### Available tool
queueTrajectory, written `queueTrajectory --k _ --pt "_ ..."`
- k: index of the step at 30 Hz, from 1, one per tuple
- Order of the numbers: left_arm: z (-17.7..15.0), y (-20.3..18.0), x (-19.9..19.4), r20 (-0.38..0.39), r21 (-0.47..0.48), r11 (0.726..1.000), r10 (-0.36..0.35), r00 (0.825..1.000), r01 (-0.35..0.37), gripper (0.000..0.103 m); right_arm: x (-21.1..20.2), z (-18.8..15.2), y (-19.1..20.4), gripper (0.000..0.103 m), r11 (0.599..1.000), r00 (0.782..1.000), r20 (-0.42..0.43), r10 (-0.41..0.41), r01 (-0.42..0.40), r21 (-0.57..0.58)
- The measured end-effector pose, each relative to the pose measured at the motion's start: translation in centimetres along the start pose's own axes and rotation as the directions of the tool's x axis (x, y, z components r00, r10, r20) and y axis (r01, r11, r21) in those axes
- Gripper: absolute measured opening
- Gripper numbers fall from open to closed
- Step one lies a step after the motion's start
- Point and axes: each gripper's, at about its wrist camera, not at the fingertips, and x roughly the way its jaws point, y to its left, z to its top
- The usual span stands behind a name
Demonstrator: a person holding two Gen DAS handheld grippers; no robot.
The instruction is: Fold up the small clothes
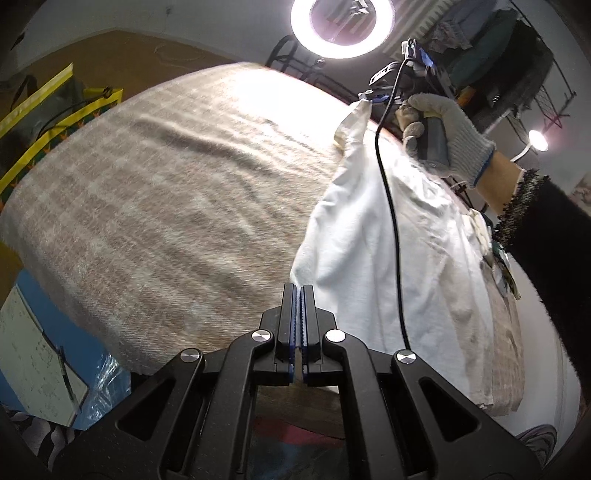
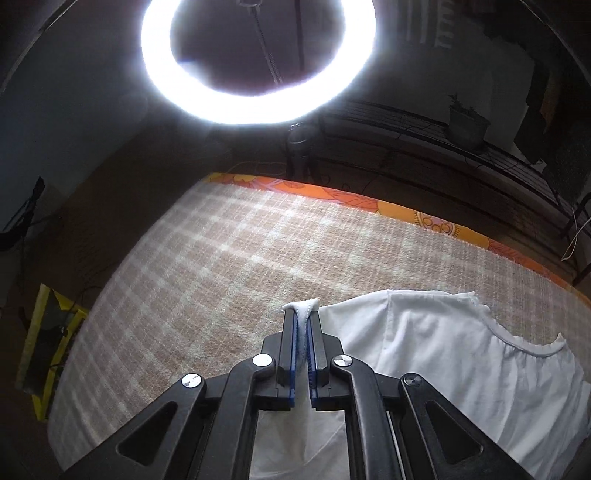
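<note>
A small white garment [image 1: 399,236] is held up over a beige checked blanket [image 1: 177,177]. My left gripper [image 1: 298,291] is shut on its near corner, the cloth pinched thin between the jaws. My right gripper [image 1: 369,98], held by a gloved hand [image 1: 443,129], is shut on the far corner and lifts it. In the right wrist view the right gripper [image 2: 302,314] pinches a bunched white edge, and the rest of the garment [image 2: 461,354] drapes to the right with a scalloped hem.
A bright ring light [image 1: 341,27] stands behind the bed, and it also shows in the right wrist view [image 2: 258,62]. A black cable [image 1: 391,221] hangs across the garment. A notebook with pen [image 1: 40,365] and yellow-trimmed bags [image 1: 48,110] lie at the left. An orange sheet edge [image 2: 369,203] borders the blanket.
</note>
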Motion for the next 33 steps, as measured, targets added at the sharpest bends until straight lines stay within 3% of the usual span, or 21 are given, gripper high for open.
queueTrajectory --k 8,13,22,33 --pt "-0.9 -4.5 -1.5 0.047 0.158 0.986 -0.052 0.998 0.044 0.0 -2.9 -1.2 -6.3 0.002 0.985 0.994 0.061 0.086 -0.094 0.144" --pt "-2.2 -8.3 -1.3 0.021 0.282 0.956 -0.09 0.996 0.08 0.0 -4.8 -2.6 -10.9 0.002 0.967 0.986 0.109 0.126 -0.147 0.21" --pt "-4.0 -12.4 0.7 -0.087 0.403 0.905 -0.108 0.99 0.134 0.0 -4.7 -5.8 -19.0 0.002 0.944 0.996 0.071 0.045 -0.066 0.325" --pt "-4.8 -13.4 2.3 -0.144 0.404 0.901 -0.109 0.984 0.159 0.0 -4.1 -6.5 -20.2 0.004 0.958 0.999 0.022 -0.034 0.027 0.285"
